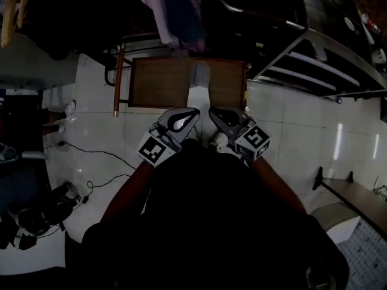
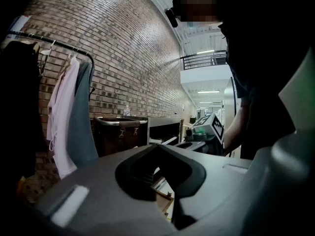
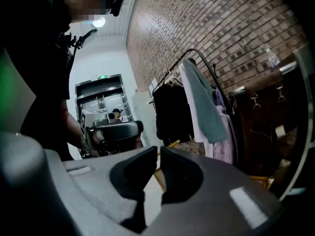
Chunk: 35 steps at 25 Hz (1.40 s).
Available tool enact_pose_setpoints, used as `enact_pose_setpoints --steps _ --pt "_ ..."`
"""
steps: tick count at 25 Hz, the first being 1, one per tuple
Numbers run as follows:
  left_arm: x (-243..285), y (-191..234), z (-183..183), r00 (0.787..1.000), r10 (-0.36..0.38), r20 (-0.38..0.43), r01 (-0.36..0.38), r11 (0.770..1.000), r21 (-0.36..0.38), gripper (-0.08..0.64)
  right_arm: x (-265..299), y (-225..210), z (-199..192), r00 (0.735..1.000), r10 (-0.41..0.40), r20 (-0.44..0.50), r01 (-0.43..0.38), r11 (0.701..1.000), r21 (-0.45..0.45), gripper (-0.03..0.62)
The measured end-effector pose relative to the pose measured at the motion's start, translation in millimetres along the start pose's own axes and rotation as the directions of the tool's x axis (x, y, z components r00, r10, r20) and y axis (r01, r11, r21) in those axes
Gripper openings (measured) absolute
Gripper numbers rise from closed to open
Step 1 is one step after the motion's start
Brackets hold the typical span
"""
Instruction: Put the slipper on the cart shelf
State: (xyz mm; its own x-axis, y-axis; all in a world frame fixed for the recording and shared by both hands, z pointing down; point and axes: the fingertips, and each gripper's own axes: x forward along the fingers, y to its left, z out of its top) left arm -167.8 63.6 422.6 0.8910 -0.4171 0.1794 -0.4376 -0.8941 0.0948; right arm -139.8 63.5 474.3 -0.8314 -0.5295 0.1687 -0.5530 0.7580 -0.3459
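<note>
Pale slipper lies on the brown cart shelf, at twelve o'clock from the left hand-held gripper and right hand-held gripper. Both have jaws pressed together and empty. Placement looks done.

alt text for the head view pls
A grey left gripper and right gripper are held side by side, jaws shut and empty, above a white tiled floor, pointing at a brown cart shelf where a pale grey slipper lies.
</note>
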Motion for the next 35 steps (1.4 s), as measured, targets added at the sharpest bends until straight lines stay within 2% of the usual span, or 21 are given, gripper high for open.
enact_pose_setpoints --steps 3,7,11,14,20,27,31,35 --pt "2.6 10.3 -8.9 1.0 0.002 -0.021 -0.002 1.0 0.0 0.002 16.9 -18.6 -29.4 0.999 -0.005 -0.044 0.01 0.994 0.107 0.012" --pt "7.2 26.3 -22.0 1.0 -0.013 -0.022 0.013 1.0 -0.011 0.002 41.8 -49.2 -80.9 0.989 -0.049 -0.137 0.082 0.967 0.242 0.039" --pt "11.3 39.1 -33.9 0.999 -0.04 -0.015 0.04 0.999 -0.026 0.002 56.7 -73.6 -132.5 0.966 -0.096 -0.238 0.18 0.913 0.365 0.144" --pt "12.7 47.3 -43.6 0.999 -0.049 -0.009 0.049 0.998 -0.038 0.002 64.6 -90.2 -173.0 0.948 -0.106 -0.3 0.242 0.851 0.466 0.205" --pt "15.7 61.3 -64.5 0.999 -0.052 -0.016 0.051 0.997 -0.064 0.002 70.1 -129.9 -237.8 0.917 -0.119 -0.38 0.351 0.689 0.634 0.261" --pt "15.5 70.7 -78.2 0.999 -0.051 -0.013 0.049 0.993 -0.104 0.002 83.6 -138.2 -277.7 0.911 -0.023 -0.411 0.35 0.569 0.744 0.262" --pt "12.7 76.0 -84.8 0.999 -0.043 -0.023 0.04 0.992 -0.121 0.002 94.5 -139.7 -290.9 0.901 0.007 -0.434 0.362 0.537 0.762 0.262" --pt "9.0 81.3 -90.5 0.999 -0.031 -0.03 0.027 0.99 -0.141 0.002 109.0 -136.5 -295.9 0.897 0.047 -0.44 0.349 0.536 0.769 0.261"
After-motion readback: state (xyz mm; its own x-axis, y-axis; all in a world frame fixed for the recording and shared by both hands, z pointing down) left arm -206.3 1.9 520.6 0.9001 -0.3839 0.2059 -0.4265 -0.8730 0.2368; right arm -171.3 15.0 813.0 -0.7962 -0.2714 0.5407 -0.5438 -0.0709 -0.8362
